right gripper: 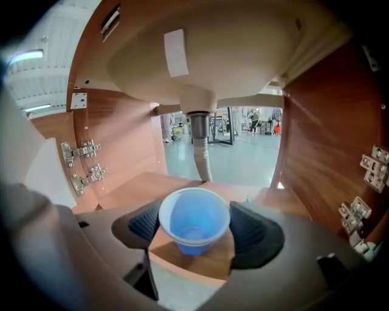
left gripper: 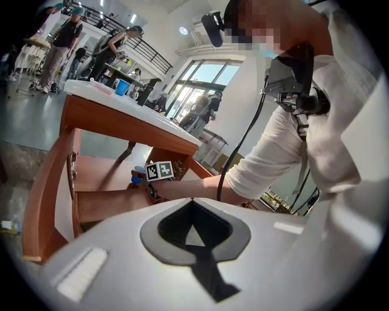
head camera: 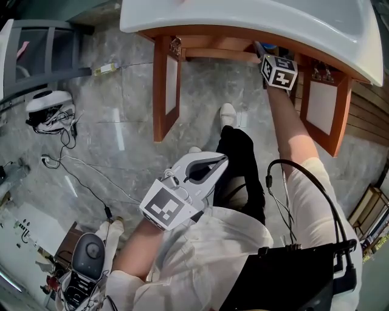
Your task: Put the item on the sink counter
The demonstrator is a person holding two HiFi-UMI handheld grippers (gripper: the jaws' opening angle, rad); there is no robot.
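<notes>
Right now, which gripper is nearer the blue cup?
Right. The right gripper is inside the cabinet with the blue cup between its jaws; the left gripper is outside it, near the person's body.

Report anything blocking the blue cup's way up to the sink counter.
The blue cup sits between the jaws of the right gripper inside the cabinet, basin underside overhead, drain pipe behind. Straight up is blocked; it likely must exit the front, then round the sink counter edge.

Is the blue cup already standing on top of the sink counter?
No, the blue cup sits inside the cabinet beneath the basin, between the fingers of the right gripper.
</notes>
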